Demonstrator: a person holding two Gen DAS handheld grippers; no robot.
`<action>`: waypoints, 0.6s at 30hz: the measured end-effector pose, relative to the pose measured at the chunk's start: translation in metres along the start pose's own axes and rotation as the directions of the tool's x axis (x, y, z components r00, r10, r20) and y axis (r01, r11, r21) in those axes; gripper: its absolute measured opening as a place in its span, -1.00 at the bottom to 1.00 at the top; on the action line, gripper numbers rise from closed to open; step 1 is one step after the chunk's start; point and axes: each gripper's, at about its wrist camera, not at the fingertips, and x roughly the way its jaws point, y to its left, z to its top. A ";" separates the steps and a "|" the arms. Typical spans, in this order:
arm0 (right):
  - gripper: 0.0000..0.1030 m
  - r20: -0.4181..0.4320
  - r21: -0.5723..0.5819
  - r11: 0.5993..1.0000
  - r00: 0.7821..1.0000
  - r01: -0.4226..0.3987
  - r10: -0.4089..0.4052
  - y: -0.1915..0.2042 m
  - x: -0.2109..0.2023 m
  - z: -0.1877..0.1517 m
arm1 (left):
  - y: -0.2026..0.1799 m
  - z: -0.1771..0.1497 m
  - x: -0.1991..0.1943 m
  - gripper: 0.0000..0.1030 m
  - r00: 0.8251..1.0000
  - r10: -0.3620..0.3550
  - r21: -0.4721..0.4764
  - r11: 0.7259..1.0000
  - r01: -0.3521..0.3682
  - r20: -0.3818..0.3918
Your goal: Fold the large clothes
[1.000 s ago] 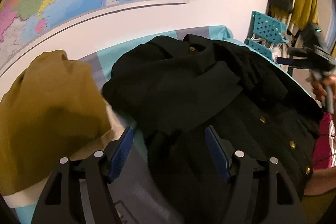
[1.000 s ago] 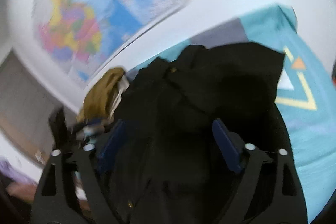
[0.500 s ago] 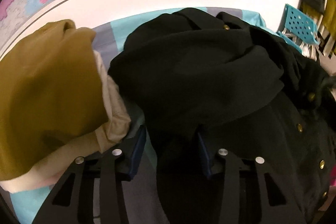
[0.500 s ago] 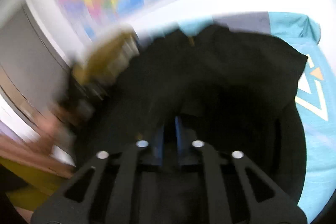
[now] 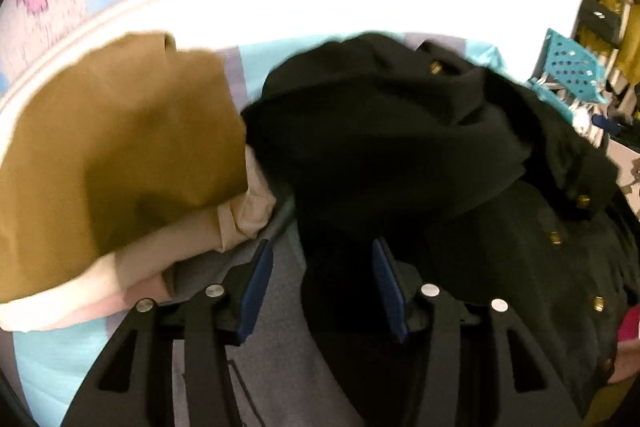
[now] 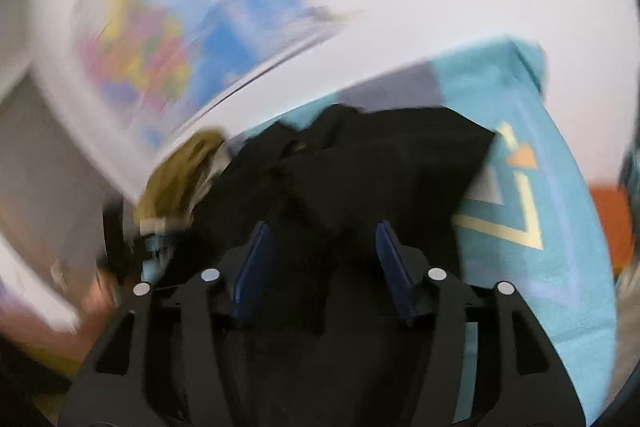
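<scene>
The left gripper (image 5: pixel 320 283), jaws opening, straddles the black coat's (image 5: pixel 400 155) edge beside mustard clothes (image 5: pixel 120 155).

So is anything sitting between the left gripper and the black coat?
Nothing visible does. The left gripper has its jaws opening right at the near edge of the black coat, with dark cloth between them. The folded mustard garment lies off to the left side, clear of that path.

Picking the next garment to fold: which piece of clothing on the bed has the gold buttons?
The black coat, spread over the blue bedsheet on the right. Brass-coloured buttons run down its front; the mustard garment stacked at left shows none.
</scene>
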 end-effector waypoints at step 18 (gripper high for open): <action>-0.84 -0.106 -0.325 0.946 0.994 -0.003 -0.033 0.067 0.049 -0.001 | -0.032 0.040 0.037 0.23 0.999 -0.036 0.025 0.999 0.036 -0.001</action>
